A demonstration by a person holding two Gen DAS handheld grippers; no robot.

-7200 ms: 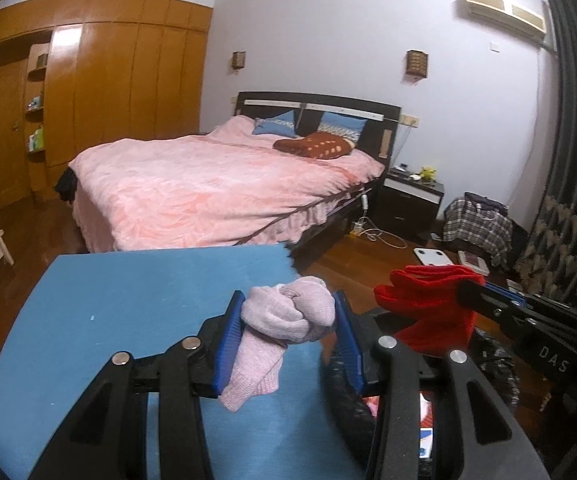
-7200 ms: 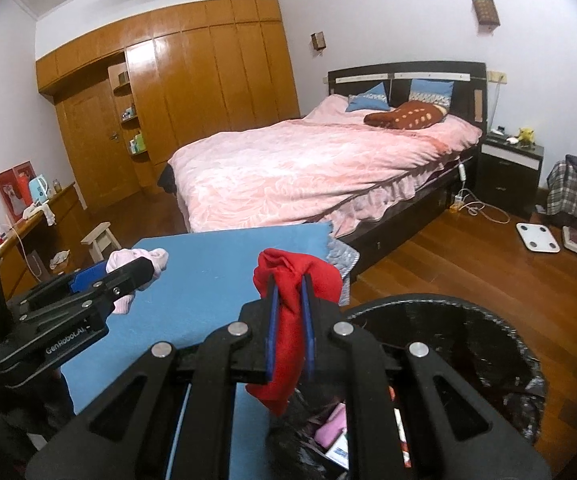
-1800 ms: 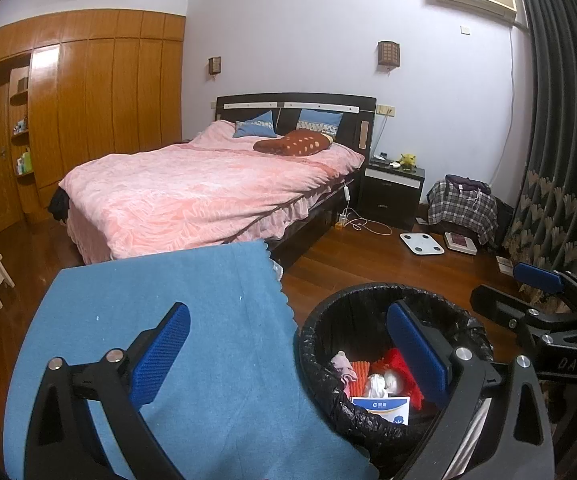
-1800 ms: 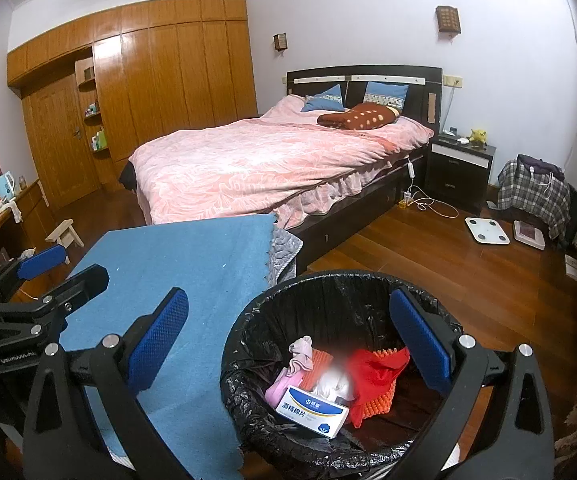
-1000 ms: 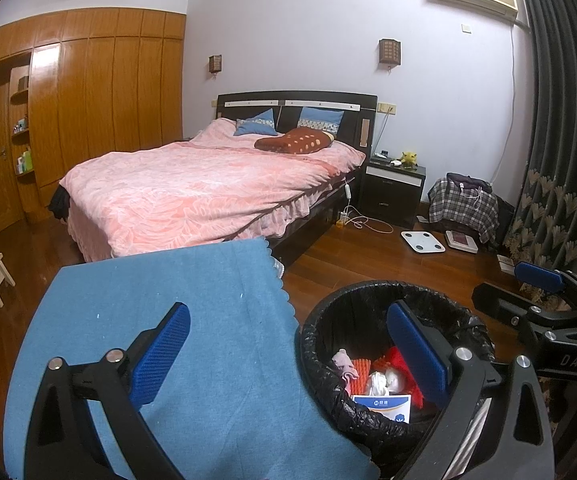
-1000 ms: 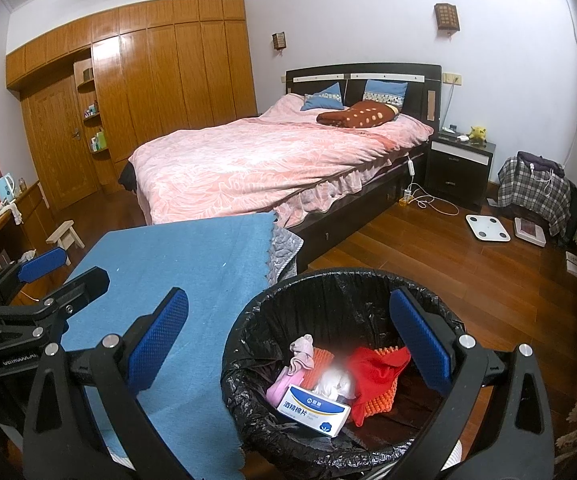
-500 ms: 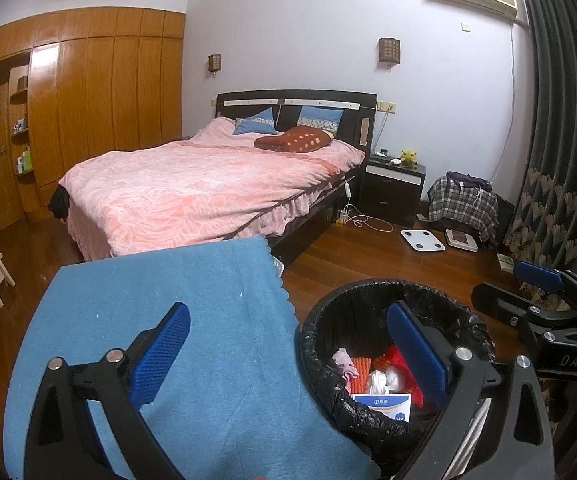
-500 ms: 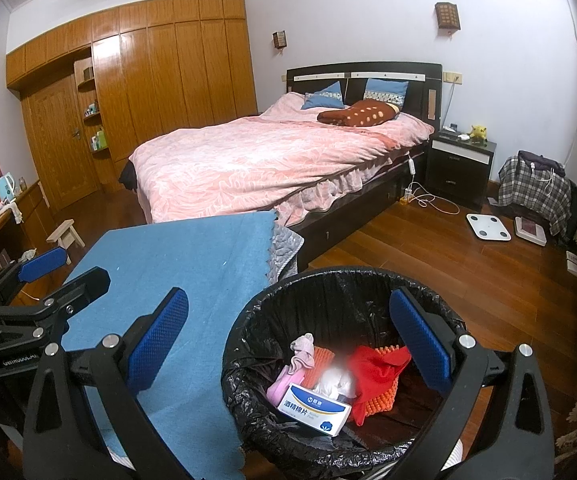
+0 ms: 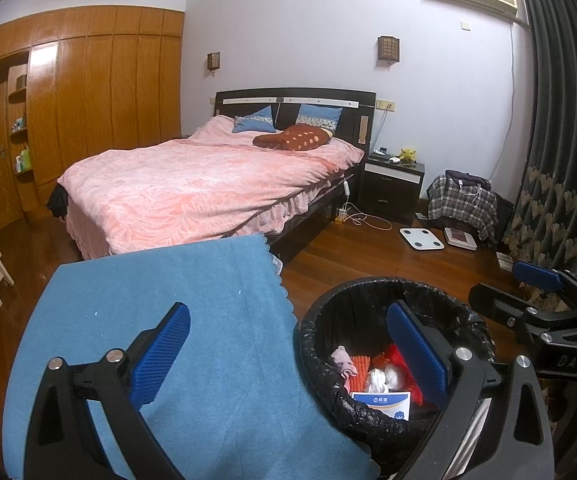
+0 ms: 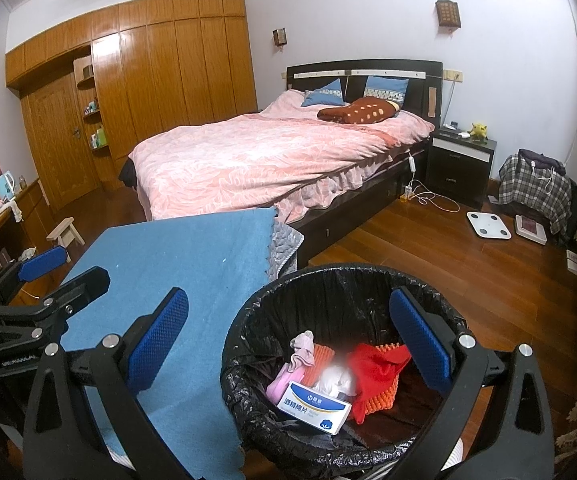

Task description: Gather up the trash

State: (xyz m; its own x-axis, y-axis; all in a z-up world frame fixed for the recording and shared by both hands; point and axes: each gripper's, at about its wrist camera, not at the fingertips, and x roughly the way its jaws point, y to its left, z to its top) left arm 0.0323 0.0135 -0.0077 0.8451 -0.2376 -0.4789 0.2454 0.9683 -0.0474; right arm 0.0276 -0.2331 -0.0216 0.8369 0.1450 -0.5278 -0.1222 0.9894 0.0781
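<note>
A black-lined trash bin (image 10: pixel 340 288) stands on the floor beside the blue-covered table (image 10: pixel 176 252). Inside it lie a pink sock (image 10: pixel 302 350), a red cloth (image 10: pixel 372 368), an orange bumpy item (image 10: pixel 322 356), white crumpled tissue (image 10: pixel 338 380) and a white and blue box (image 10: pixel 314 406). My right gripper (image 10: pixel 288 344) hangs open above the bin, empty. My left gripper (image 9: pixel 286 350) is open and empty too, spanning the table edge and the bin (image 9: pixel 352 300). The same sock (image 9: pixel 342 360) and box (image 9: pixel 380 400) show in the left wrist view.
A bed with a pink cover (image 10: pixel 272 152) fills the room behind the table. A dark nightstand (image 10: pixel 460 160), white scales (image 10: pixel 488 225) and a plaid-covered pile (image 10: pixel 536 188) sit on the wooden floor at right. A small stool (image 10: pixel 66 232) and wardrobes (image 10: pixel 148 80) are at left.
Earlier my left gripper held the pink sock and my right the red cloth; both now lie in the bin. Over the last second both grippers stay open and nearly still.
</note>
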